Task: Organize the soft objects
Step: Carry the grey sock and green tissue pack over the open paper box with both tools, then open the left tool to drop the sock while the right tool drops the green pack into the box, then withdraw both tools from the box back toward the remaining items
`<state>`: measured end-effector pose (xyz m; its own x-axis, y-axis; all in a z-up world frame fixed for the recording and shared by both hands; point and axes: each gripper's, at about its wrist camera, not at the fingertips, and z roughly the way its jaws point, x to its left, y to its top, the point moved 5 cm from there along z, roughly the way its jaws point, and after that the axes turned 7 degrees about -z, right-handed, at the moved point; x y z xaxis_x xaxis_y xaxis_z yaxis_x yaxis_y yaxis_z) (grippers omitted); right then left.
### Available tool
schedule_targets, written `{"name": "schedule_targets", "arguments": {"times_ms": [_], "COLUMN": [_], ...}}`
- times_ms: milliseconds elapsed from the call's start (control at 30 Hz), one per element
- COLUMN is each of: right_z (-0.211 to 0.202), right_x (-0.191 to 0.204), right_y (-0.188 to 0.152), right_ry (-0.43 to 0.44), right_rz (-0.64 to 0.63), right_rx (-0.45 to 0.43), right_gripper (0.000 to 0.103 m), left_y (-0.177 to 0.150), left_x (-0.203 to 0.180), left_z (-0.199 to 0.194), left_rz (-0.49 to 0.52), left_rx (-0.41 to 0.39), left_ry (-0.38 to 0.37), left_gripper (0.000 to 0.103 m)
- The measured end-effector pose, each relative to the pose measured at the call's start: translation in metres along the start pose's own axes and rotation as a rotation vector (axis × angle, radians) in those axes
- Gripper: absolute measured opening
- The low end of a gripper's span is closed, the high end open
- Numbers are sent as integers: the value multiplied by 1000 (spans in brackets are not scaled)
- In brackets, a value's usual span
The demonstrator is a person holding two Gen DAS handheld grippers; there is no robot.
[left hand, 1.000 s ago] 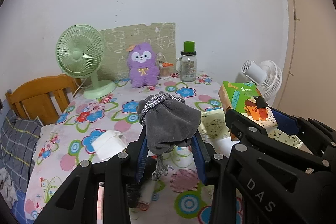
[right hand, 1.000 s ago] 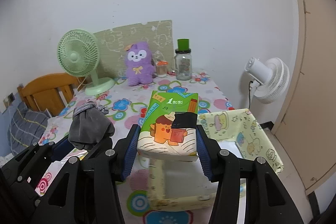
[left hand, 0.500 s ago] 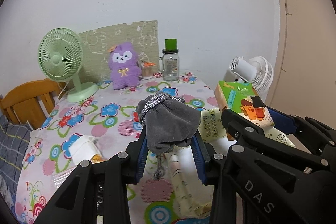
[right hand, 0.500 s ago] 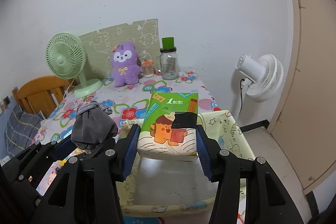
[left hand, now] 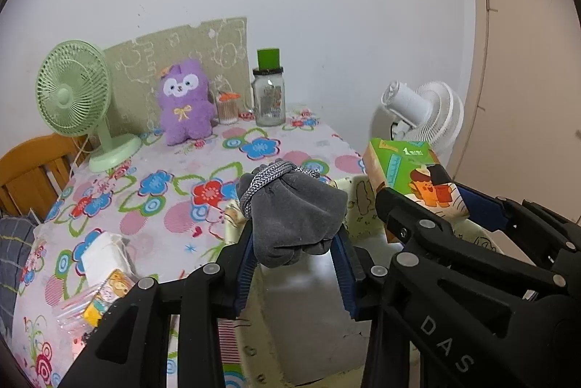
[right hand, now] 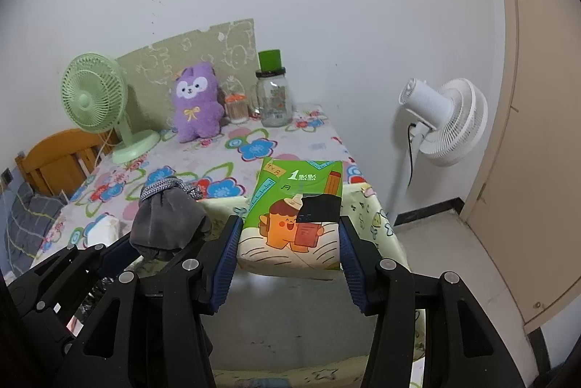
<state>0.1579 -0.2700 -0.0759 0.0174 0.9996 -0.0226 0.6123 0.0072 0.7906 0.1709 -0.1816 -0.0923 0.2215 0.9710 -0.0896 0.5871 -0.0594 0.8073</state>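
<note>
Moved: both hands have carried their loads over the yellow fabric bin (right hand: 366, 206) at the bench's near right.
Left gripper (left hand: 296, 264): fingers clamp the grey pouch (left hand: 294, 217).
Right gripper (right hand: 288, 257): fingers grip the tissue pack (right hand: 296, 213).
Left to do: neither dropped in; white tissues (left hand: 103, 251) wait.

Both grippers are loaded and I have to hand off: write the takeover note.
Left gripper: shut on the grey drawstring cloth pouch.
Right gripper: shut on the green cartoon-print soft tissue pack.
Both hang over the pale yellow patterned fabric bin at the table's near edge.
Done: both picked up.
Left: drop both in; a white tissue pack lies on the floral tablecloth; the purple plush toy sits by the wall.
</note>
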Motion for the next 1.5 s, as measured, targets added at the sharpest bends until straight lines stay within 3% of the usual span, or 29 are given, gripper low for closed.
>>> {"name": "schedule_targets", "arguments": {"times_ms": [33, 167, 367, 567, 633, 1500], "right_z": [1, 8, 12, 8, 4, -61], "right_x": [-1, -6, -14, -14, -14, 35], "right_y": [-1, -5, -7, -8, -7, -6], "right_ry": [-1, -5, -21, -44, -53, -81], "right_rz": [2, 9, 24, 25, 26, -19], "right_rx": [2, 20, 37, 39, 25, -76], "right_gripper": [56, 56, 56, 64, 83, 95], "left_y": [-1, -4, -6, -6, -6, -12], "left_x": [-2, -11, -19, -19, -18, 19], "left_z": [2, 7, 10, 8, 4, -66], "left_rz": [3, 25, 46, 47, 42, 16], "left_rx": [10, 32, 41, 37, 26, -79], "left_ry": [-2, -25, -35, -36, -42, -30], "left_gripper": [42, 70, 83, 89, 91, 97]}}
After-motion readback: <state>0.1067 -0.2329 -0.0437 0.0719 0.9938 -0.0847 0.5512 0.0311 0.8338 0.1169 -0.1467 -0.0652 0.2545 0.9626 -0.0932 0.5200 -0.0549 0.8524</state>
